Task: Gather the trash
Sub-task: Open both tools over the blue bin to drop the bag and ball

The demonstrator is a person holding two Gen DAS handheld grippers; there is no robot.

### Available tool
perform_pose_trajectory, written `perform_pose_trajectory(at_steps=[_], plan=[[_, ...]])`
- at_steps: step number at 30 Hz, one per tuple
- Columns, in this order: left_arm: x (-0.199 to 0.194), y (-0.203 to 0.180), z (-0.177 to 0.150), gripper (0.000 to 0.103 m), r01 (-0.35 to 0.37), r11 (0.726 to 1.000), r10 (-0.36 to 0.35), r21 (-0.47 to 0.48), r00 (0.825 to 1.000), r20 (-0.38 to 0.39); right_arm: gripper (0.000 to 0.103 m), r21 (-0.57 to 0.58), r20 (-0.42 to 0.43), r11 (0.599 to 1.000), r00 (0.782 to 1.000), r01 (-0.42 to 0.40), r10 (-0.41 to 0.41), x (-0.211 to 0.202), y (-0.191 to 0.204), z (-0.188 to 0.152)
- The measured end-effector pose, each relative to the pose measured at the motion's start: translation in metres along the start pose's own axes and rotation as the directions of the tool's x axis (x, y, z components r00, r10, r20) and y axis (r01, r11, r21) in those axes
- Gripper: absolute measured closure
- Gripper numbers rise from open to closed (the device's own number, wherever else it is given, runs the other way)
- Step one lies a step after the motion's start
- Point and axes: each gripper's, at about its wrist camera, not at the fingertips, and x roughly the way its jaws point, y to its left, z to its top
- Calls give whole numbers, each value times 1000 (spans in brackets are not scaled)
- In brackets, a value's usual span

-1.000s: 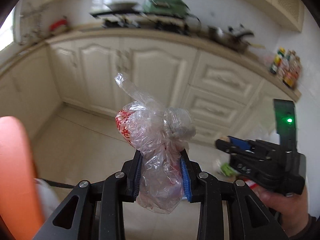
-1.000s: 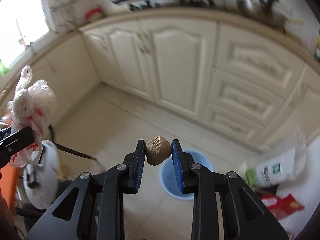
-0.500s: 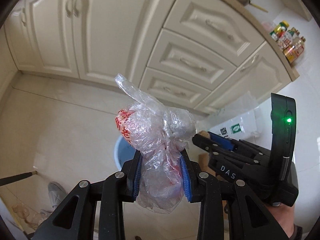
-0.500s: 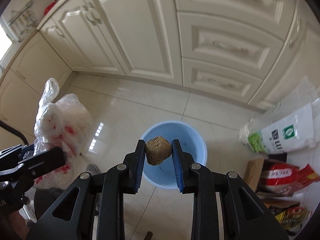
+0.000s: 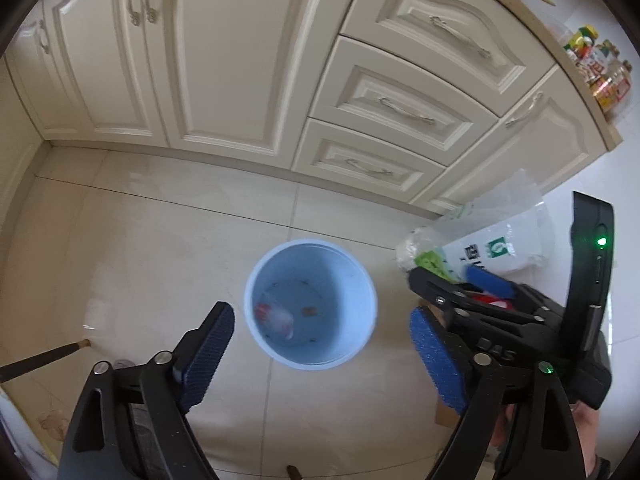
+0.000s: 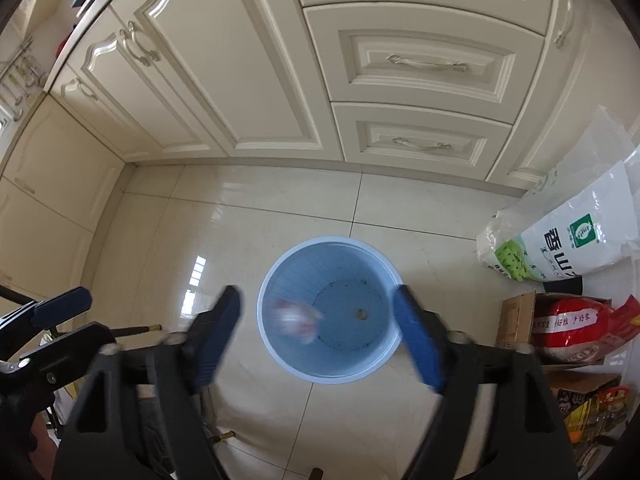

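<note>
**Trash in the bin**

I see the crumpled clear plastic bag with red print (image 6: 294, 320), blurred, inside the round light-blue plastic bin (image 6: 280, 354) at its left wall; the small brown lump (image 6: 361, 313) lies on the bin's bottom.

Plastic bag (image 6: 295, 322) in the blue bin (image 6: 280, 352) is motion-blurred.

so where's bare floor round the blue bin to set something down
Bare tile lies between the blue bin and the cabinets, and to its left up to the corner. Right of it is crowded: a white sack, a red bag and a cardboard box.
</note>
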Motion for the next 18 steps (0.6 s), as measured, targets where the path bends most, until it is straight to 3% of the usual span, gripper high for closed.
perform_pose_trajectory(at_steps=[1,11,18], plan=[[-4,-1,-2,11,-15,1000,15,0,1000,10,0,0,2,1000,1000,6,-6,-1,1,-1],[-92,-5,-33,9,-112,994,113,-14,984,137,0,-2,36,1000,999,22,-22,-39,17,-12],[-184,3,-71,6,-155,986,167,-69,949,268,0,-48,115,999,993,-15,20,-93,53,-18]])
